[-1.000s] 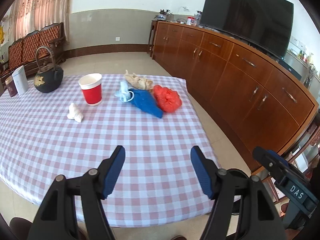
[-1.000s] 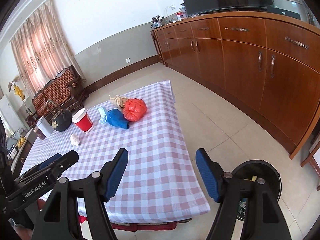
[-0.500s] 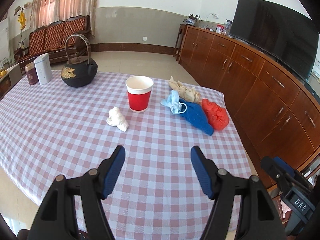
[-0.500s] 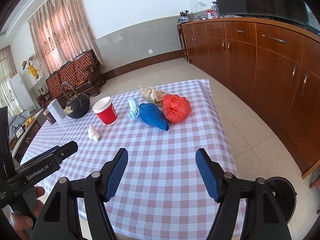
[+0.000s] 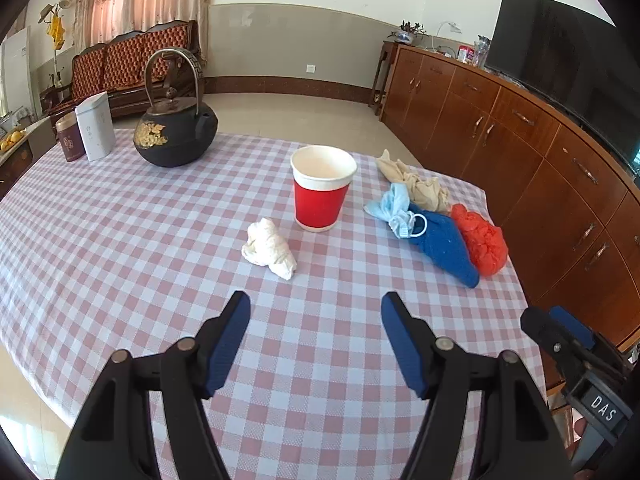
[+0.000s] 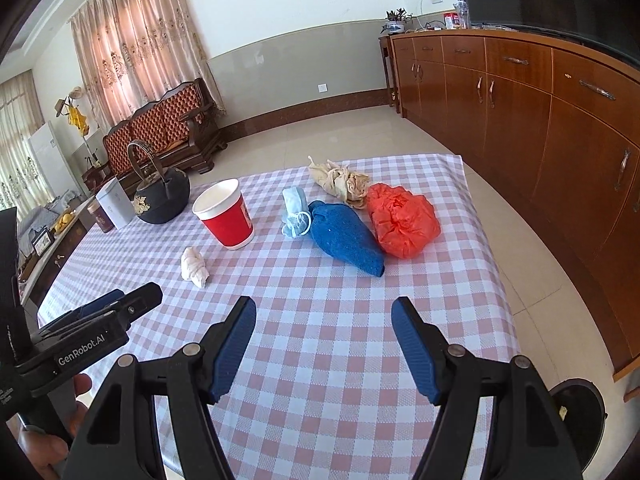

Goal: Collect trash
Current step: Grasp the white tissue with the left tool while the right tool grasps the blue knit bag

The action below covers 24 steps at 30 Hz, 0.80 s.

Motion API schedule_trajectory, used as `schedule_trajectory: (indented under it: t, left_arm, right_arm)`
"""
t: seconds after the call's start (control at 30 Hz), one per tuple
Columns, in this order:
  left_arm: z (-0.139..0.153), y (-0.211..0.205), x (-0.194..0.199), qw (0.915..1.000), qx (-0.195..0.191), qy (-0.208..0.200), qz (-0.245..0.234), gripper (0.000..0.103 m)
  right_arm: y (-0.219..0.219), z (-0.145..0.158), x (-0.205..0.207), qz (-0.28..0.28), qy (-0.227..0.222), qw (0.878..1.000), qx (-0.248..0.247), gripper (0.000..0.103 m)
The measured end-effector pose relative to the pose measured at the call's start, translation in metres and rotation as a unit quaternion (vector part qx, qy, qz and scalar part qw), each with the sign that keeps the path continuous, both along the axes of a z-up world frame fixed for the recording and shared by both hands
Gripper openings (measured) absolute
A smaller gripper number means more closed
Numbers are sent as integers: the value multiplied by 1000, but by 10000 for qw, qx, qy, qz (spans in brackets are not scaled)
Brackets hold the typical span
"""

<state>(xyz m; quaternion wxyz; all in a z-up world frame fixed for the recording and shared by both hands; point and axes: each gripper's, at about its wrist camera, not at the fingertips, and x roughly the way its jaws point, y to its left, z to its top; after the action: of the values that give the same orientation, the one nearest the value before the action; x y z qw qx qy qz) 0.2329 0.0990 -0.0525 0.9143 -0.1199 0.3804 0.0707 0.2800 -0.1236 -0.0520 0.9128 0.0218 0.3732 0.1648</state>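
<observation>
We hold our left gripper (image 5: 315, 306) above the near part of the tabletop (image 5: 120, 240), its blue-padded jaws spread wide and gripping nothing. Our right gripper (image 6: 323, 312) hovers just beside it, likewise wide apart and unladen.

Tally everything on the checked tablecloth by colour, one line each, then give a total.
Red: 2, paper cup, crumpled bag
Blue: 2, dark bundle, face mask
White: 2, tissue wad, box
Beige: 1, wrapper
Black: 1, kettle
Maroon: 1, tin
Total: 9
</observation>
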Motion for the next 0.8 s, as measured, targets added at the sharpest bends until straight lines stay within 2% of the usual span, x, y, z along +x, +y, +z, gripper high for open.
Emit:
schedule_trajectory:
  t: [0.33,0.8]
  left_arm:
    - [-22,26,29,9997,-26,128,182,69]
    - [-50,47,66,9984,-134,451,327,69]
  right_arm:
    - [15,-26,42,50,130,9998,-119,72]
    - [33,-48,104,73,154,9994,-291,72]
